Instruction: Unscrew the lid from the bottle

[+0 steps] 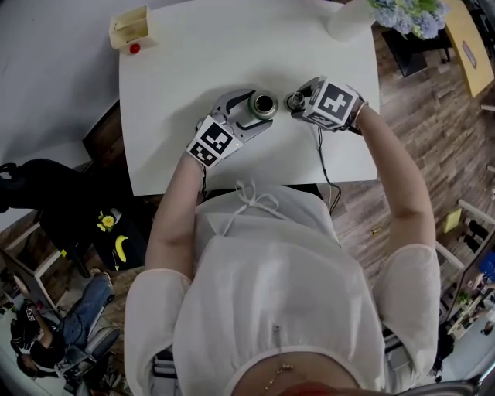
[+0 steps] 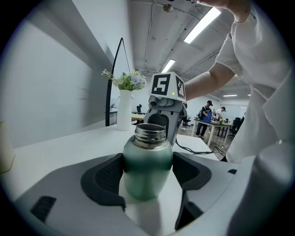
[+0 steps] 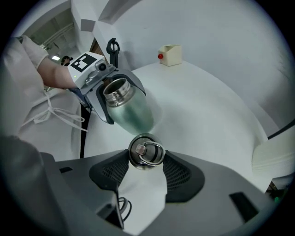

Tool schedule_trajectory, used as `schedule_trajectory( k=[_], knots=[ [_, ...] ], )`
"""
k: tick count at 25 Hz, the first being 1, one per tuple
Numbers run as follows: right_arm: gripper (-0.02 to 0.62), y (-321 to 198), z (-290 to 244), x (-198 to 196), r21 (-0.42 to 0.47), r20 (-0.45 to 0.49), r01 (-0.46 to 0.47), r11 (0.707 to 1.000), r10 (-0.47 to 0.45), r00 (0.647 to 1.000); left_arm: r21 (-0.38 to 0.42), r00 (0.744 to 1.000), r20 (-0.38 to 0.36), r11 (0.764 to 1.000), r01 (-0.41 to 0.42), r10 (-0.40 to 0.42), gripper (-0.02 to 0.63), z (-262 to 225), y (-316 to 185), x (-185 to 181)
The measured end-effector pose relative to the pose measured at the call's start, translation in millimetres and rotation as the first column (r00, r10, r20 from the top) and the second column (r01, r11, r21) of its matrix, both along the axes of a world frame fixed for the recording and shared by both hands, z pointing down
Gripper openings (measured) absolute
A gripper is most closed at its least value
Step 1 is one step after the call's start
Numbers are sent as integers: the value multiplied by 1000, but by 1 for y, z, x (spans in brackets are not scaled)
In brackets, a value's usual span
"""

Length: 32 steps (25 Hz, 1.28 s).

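A green metal bottle (image 2: 147, 168) stands upright on the white table (image 1: 193, 62) with its steel mouth uncovered. My left gripper (image 2: 147, 177) is shut on the bottle's body, one pad on each side. The bottle (image 1: 263, 104) shows from above in the head view, held by the left gripper (image 1: 251, 116). Its round lid (image 3: 145, 150), with a metal ring on top, is off the bottle and pinched between the pads of my right gripper (image 3: 145, 159). In the head view the lid (image 1: 295, 100) sits just right of the bottle, at the right gripper (image 1: 305, 100).
A small cream box with a red knob (image 1: 130, 29) stands at the table's far left corner. A white vase with flowers (image 1: 352, 17) is at the far right corner. A black cable (image 1: 325, 166) runs off the near edge. People sit at desks beyond (image 2: 207, 115).
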State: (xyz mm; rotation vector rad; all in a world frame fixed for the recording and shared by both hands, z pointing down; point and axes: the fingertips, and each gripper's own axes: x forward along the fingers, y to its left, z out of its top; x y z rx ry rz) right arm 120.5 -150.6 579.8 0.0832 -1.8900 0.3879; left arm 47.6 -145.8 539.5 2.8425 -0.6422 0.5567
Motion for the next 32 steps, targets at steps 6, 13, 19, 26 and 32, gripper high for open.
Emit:
schedule_trajectory(
  k=[6, 13, 19, 26, 32],
  knots=[
    [244, -3, 21, -10, 11, -2, -52, 999, 52, 999, 1, 1000, -6, 1000, 8, -8, 347, 0, -1, 0],
    [252, -1, 30, -10, -17, 14, -135, 991, 135, 991, -3, 1000, -12, 1000, 28, -28, 347, 0, -1, 0],
    [344, -3, 27, -8, 21, 63, -224, 974, 223, 973, -9, 998, -6, 998, 68, -68, 347, -1, 0, -1],
    [258, -20, -45, 5, 129, 241, -335, 933, 298, 924, 47, 983, -63, 983, 177, -174, 347, -41, 2, -17],
    [156, -20, -140, -7, 327, 492, -412, 850, 219, 843, 144, 961, -142, 956, 256, -236, 345, -117, 10, -31]
  ],
)
